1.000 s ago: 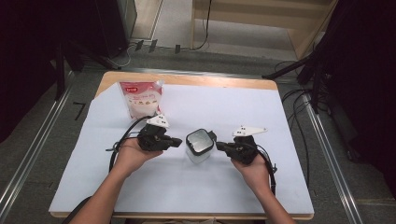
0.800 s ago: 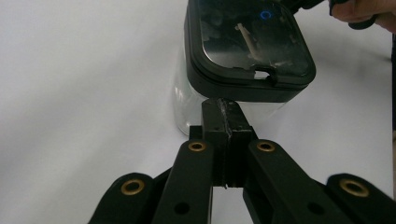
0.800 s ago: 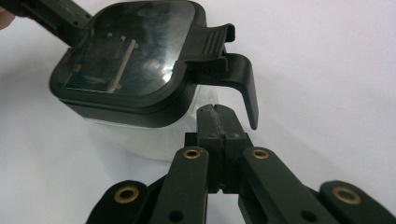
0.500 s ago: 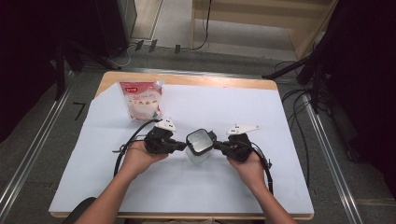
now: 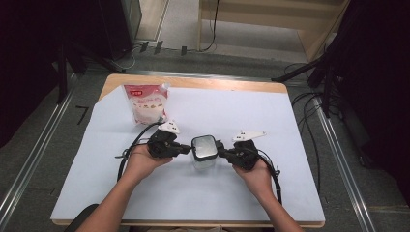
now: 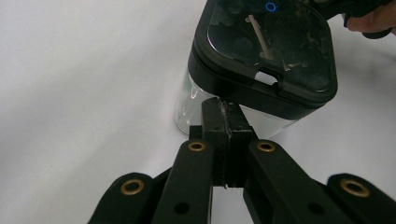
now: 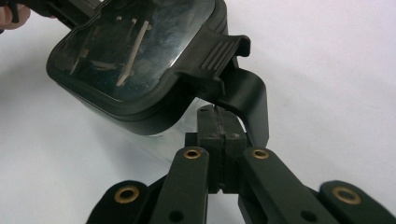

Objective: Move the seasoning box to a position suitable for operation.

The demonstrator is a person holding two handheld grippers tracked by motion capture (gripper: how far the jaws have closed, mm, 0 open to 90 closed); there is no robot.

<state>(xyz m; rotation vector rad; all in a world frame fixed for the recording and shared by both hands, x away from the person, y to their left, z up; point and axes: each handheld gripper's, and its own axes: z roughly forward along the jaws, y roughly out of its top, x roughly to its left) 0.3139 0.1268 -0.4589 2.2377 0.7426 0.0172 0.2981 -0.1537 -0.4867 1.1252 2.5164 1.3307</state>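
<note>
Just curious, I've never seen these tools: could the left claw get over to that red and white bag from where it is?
Probably yes. The bag stands just beyond the left claw, with bare white table cover between. The claw is shut, so it must open first.

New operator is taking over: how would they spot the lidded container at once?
Look at the white sheet covering the table. Near its middle, between the left gripper and right gripper, stands a clear container with a glossy black lid. Unlike the red-and-white pouch farther back, it's rigid.
</note>
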